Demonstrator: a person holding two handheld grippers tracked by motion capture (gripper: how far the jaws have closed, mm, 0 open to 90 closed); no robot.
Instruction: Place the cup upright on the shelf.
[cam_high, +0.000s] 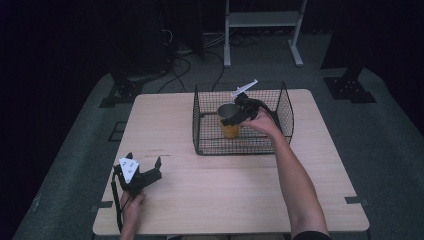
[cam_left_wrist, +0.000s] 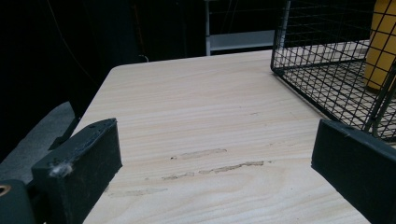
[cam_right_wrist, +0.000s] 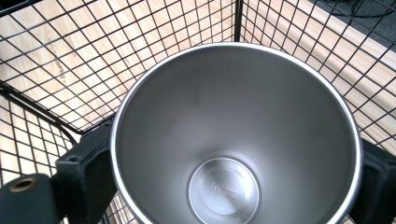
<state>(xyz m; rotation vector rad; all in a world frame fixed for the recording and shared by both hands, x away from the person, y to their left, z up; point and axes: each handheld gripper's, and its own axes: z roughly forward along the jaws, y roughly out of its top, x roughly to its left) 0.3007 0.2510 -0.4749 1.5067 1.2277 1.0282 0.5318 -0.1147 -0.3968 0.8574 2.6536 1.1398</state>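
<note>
Where the cup bottoms out, unreadable stamped lettering.

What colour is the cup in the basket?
The cup is yellow-orange outside, seen best in the high view; silver steel inside.

- One worktop of pale wood stood in the high view.
- One black wire basket sat on it.
- One cup, yellow outside and steel inside, stood in the basket.
- Two grippers were counted: the left gripper and the right gripper.
- Each gripper had two black jaws.
- Two hands were counted, one behind each gripper.
- One white metal frame stood beyond the worktop.
</note>
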